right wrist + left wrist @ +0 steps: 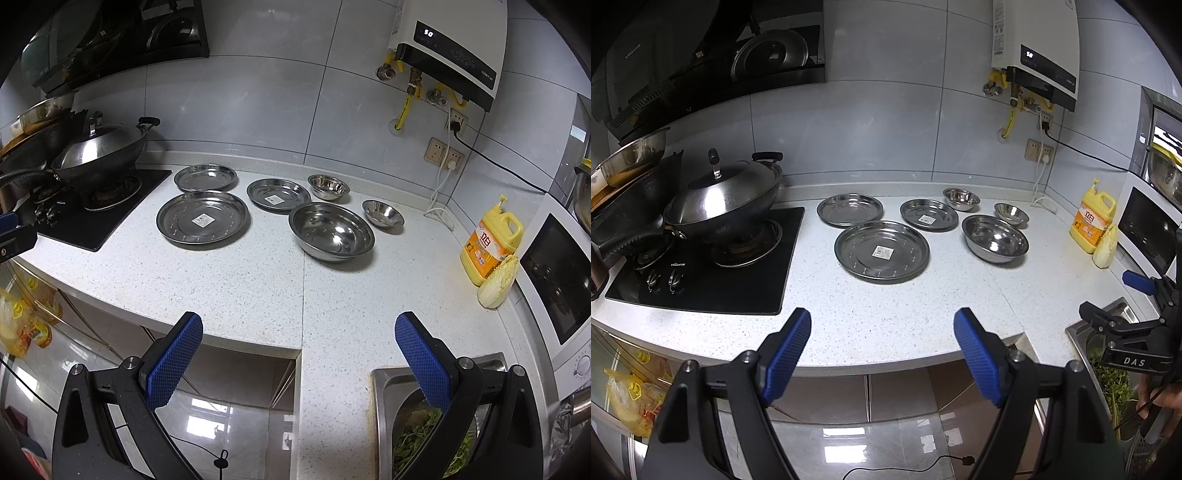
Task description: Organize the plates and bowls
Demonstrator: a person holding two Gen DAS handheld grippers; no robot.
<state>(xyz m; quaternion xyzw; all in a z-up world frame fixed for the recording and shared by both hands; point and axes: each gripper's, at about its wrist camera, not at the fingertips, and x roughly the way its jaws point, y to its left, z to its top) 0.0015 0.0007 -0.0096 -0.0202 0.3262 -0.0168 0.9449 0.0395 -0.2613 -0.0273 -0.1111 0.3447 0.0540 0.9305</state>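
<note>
Steel dishes lie singly on the white countertop (258, 295), right of the gas hob (92, 218), nothing nested yet: three plates, namely the large plate (203, 221) and two smaller, and three bowls, namely the large bowl (331, 232) and two small. Left gripper (882, 354) and right gripper (299, 358) hang released and empty short of the hob-side counter edge, probably poised to begin stacking.

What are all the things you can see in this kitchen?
plates: 3, silver, counter beside stove
bowls: 3, silver, right of plates
wok with lid: 1, dark and silver, on stove
stove: 1, black, left
soap bottle: 1, yellow, right
cabbage: 1, pale, against bottle
water heater: 1, white, on wall
sink: 1, steel, greens inside
left hand-held gripper: 1, blue pads, open
right hand-held gripper: 1, blue pads, open
</note>
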